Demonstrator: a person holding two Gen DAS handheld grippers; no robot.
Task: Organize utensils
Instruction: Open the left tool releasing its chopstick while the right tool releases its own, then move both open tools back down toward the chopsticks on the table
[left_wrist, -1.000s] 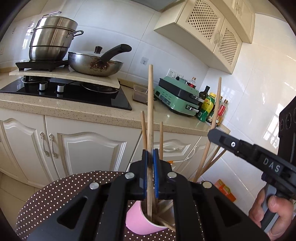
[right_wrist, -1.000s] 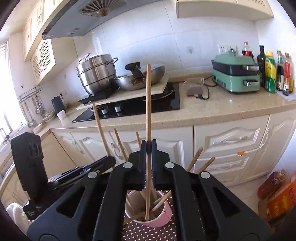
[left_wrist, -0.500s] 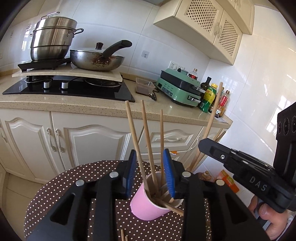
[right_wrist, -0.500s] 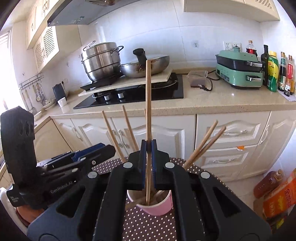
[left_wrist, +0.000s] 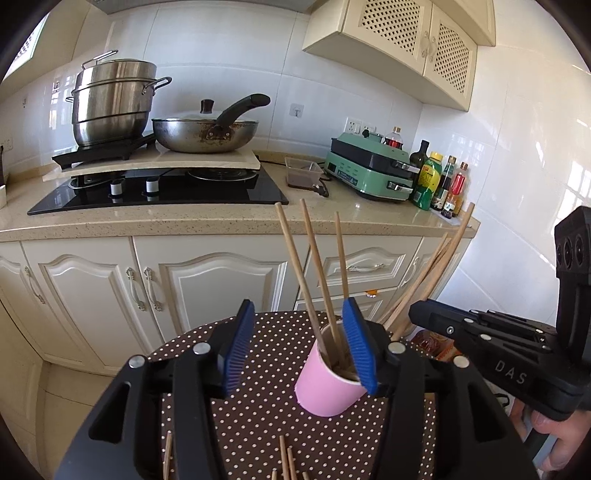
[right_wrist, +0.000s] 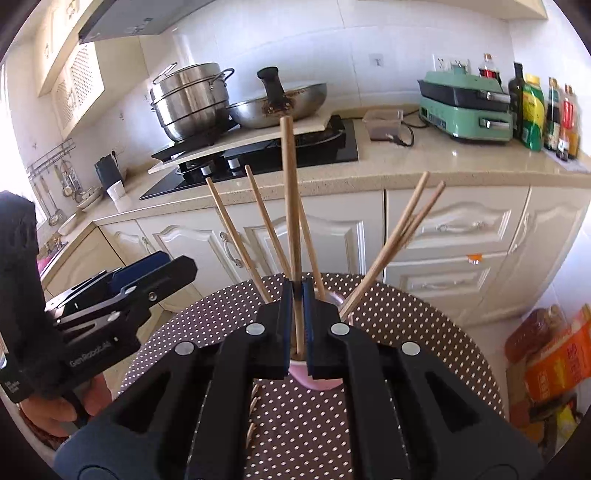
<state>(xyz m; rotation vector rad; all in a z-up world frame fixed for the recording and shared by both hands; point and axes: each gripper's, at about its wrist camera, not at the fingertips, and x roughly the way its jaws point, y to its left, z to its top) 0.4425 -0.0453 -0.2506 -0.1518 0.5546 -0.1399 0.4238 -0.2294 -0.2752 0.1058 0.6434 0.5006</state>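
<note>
A pink cup (left_wrist: 325, 387) stands on the round dotted table (left_wrist: 236, 413) and holds several wooden chopsticks (left_wrist: 321, 280) that fan outward. My left gripper (left_wrist: 300, 347) is just in front of the cup. Its blue pads (left_wrist: 240, 343) are apart and its jaws are opening, with the leaning sticks rising between them untouched. My right gripper (right_wrist: 297, 317) is shut on one upright chopstick (right_wrist: 290, 206), whose lower end reaches into the pink cup (right_wrist: 317, 380). Loose chopsticks (left_wrist: 282, 458) lie on the cloth near me. Each gripper shows in the other's view: the right gripper (left_wrist: 417, 315) and the left gripper (right_wrist: 184, 266).
Behind the table runs a counter with a black hob (left_wrist: 159, 192), a steel pot (left_wrist: 110, 107), a wok (left_wrist: 203, 133), a green appliance (left_wrist: 369, 166) and bottles (left_wrist: 439, 181). White cabinets (left_wrist: 147, 288) stand below. Bags and packets (right_wrist: 546, 354) sit on the floor at right.
My left gripper let go of its chopstick, which now leans in the cup, then opened and drew back. My right gripper sank with its stick toward the cup.
</note>
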